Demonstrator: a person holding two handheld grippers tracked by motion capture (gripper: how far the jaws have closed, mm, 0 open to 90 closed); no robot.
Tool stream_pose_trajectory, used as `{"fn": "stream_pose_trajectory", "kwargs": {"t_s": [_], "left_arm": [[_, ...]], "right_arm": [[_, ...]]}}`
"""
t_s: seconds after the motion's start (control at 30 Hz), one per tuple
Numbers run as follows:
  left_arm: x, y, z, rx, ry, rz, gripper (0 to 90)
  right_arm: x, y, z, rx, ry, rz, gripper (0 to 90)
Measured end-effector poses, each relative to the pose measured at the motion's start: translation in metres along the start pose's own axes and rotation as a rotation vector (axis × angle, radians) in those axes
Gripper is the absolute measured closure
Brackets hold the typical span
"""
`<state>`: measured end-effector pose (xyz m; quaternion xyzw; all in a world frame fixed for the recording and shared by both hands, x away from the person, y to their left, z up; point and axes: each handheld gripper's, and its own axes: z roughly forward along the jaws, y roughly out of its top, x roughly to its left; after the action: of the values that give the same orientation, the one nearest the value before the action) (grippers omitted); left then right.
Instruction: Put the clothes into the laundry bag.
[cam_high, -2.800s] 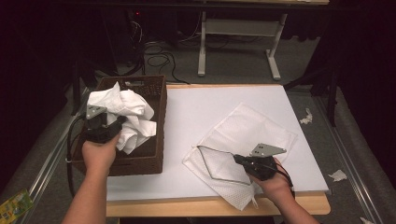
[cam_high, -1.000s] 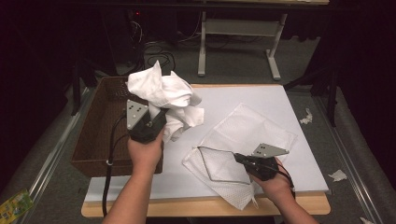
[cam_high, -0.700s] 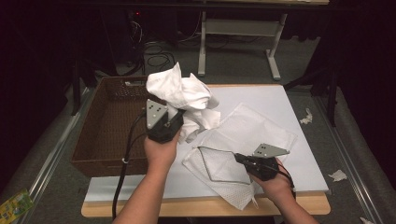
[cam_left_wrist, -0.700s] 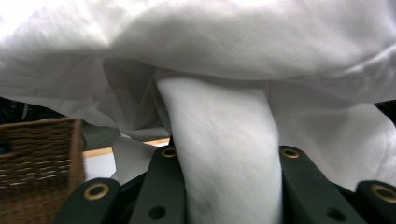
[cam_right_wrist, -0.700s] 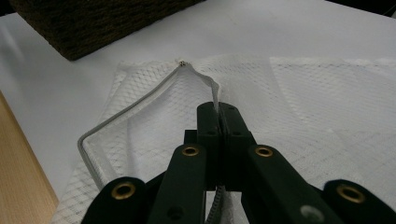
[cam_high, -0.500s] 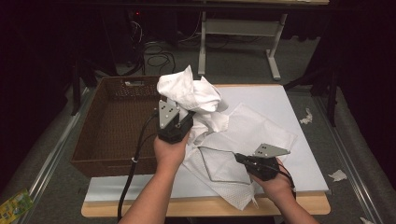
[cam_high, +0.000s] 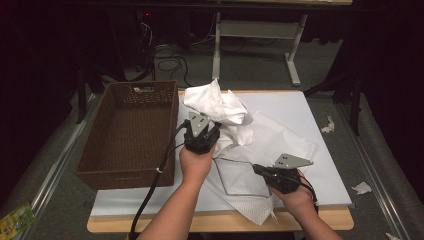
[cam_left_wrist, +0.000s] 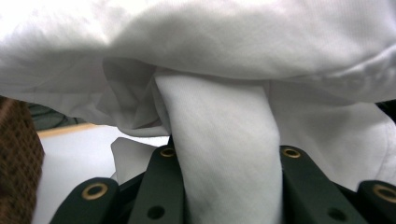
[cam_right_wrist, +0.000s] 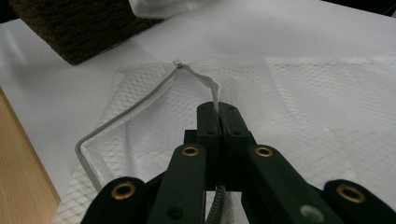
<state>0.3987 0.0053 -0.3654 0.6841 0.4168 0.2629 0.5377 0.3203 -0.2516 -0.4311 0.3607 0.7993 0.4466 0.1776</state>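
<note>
My left gripper (cam_high: 204, 131) is shut on a crumpled white cloth (cam_high: 217, 106) and holds it above the table, just right of the wicker basket (cam_high: 131, 131). In the left gripper view a thick fold of that white cloth (cam_left_wrist: 224, 154) runs up between the black jaws and billows overhead. A white mesh bag (cam_high: 270, 150) lies flat on the white table top (cam_high: 300, 105). My right gripper (cam_high: 256, 169) is shut on the mesh bag's zipper edge (cam_right_wrist: 212, 91), lifting it so the grey-rimmed mouth gapes a little.
The brown wicker basket stands at the table's left and its inside is bare. Scraps of white paper (cam_high: 328, 125) lie on the floor to the right. A table frame (cam_high: 260, 30) and cables (cam_high: 167, 57) stand beyond the far edge.
The left hand lifted the white cloth out of the basket and carried it right and lower, toward the mesh bag. The right hand kept still on the bag's edge.
</note>
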Motion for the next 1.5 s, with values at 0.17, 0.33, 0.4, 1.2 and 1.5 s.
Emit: {"fn": "stream_pose_trajectory", "kwargs": {"t_s": [0.17,0.33,0.4,1.2,1.5], "left_arm": [[-0.002,-0.021,0.019,0.069,0.021,0.009,73.4],[0.001,-0.04,0.033,0.123,0.047,-0.007,72.9],[0.003,-0.045,0.032,0.117,0.053,-0.012,72.9],[0.0,-0.039,-0.029,0.024,-0.051,0.009,72.9],[-0.005,-0.053,-0.06,0.021,-0.118,0.044,72.9]], "right_arm": [[-0.001,-0.001,-0.001,-0.001,-0.002,0.003,89.5],[-0.002,-0.003,-0.003,0.001,-0.008,0.008,89.4],[-0.002,-0.004,-0.004,0.004,-0.011,0.011,89.4],[-0.015,-0.007,0.001,0.012,-0.048,0.059,89.5],[-0.016,-0.003,0.0,-0.015,-0.056,0.065,89.5]]}}
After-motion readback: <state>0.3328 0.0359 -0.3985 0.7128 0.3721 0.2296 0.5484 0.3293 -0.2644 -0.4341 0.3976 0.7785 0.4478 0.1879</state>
